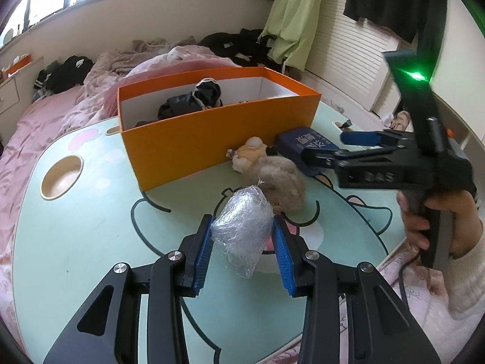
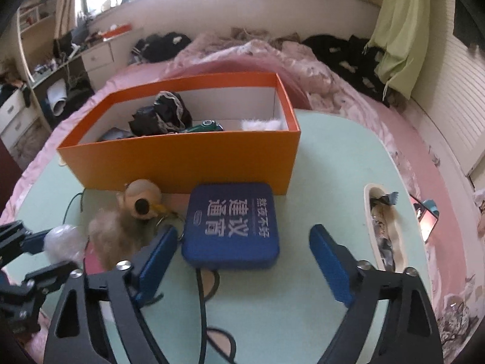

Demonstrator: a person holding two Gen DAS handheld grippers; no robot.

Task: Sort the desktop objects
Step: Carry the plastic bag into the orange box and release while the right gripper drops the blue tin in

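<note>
Pink bedding surrounds the mint tabletop (image 2: pixel 333 166) we work on, and we take the orange box (image 1: pixel 218 139) at its middle as our landmark. Our left gripper (image 1: pixel 242 242) is pinching a clear wrap bundle (image 1: pixel 242 233) between its blue pads, out in front of the box's long near wall; whether the bundle's lower end is touching the tabletop or just clear of it we cannot tell. Our right gripper (image 2: pixel 242 261) stands spread and empty, with the blue tin (image 2: pixel 232 227) lying flat between and just ahead of its fingers, close against the same wall toward the box's right end.

We judge the coming move turns on this: the box lies straight ahead of the left gripper and higher than the bundle, its long axis running across our line of travel, so the bundle must rise over the near wall before it goes in. For the tin, the right hand is plainly nearer.

Between bundle and tin, in front of the box, lies a fluffy toy (image 1: pixel 272 179).

From the right wrist we see inside the box: dark cloth (image 2: pixel 163 115), a green toy car (image 2: pixel 206 126) and something white and fluffy. From the left wrist only the cloth shows, yet this view alone makes the grip on the bundle clear.
</note>
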